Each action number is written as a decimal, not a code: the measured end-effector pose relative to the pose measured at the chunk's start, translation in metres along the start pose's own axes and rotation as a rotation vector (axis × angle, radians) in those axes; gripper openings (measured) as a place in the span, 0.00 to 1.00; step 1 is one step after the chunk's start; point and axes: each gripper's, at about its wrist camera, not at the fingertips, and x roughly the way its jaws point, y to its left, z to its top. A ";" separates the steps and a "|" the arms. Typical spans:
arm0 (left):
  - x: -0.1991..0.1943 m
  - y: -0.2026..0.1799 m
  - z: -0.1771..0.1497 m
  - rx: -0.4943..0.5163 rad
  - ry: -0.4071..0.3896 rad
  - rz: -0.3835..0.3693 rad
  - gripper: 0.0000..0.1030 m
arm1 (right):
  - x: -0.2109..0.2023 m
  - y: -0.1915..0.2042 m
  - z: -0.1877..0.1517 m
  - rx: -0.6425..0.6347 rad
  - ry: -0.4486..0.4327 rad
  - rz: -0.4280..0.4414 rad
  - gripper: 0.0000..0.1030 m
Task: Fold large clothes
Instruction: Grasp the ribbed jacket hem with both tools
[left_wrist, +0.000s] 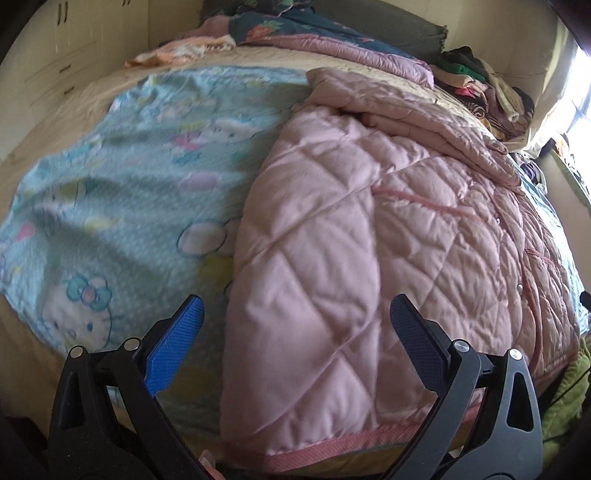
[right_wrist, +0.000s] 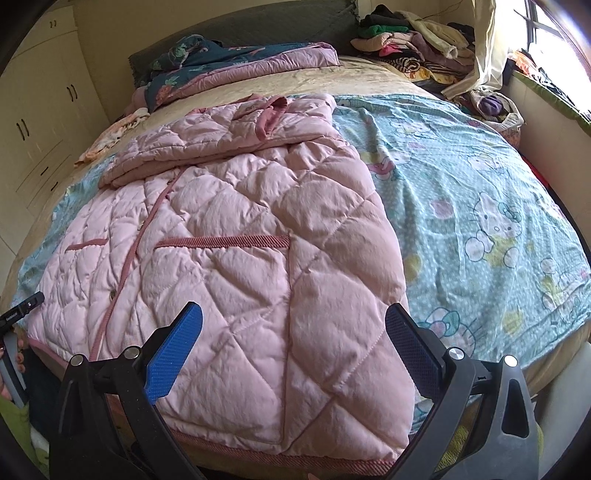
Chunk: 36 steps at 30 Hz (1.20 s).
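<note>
A large pink quilted jacket (left_wrist: 351, 229) lies spread on the bed, its hem at the near edge and its collar far away; it also shows in the right wrist view (right_wrist: 236, 240). Its sleeves are folded across its upper part. My left gripper (left_wrist: 295, 314) is open and empty, hovering above the jacket's near left side. My right gripper (right_wrist: 293, 317) is open and empty, hovering above the jacket's near right part by the trimmed pocket (right_wrist: 221, 242).
A blue cartoon-print sheet (left_wrist: 129, 177) covers the bed, also in the right wrist view (right_wrist: 480, 192). Folded quilts (right_wrist: 236, 62) lie at the headboard. A heap of clothes (right_wrist: 424, 40) sits at the far right corner. Cupboards (right_wrist: 33, 122) stand on the left.
</note>
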 end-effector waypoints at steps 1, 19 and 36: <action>0.001 0.001 -0.002 -0.002 0.008 -0.006 0.92 | 0.000 -0.002 -0.002 0.002 0.006 -0.001 0.96; 0.001 -0.019 -0.023 0.059 0.045 -0.100 0.54 | 0.004 -0.036 -0.050 0.062 0.148 0.054 0.96; 0.003 -0.013 -0.035 0.060 0.072 -0.105 0.64 | -0.018 -0.041 -0.061 0.116 0.089 0.203 0.45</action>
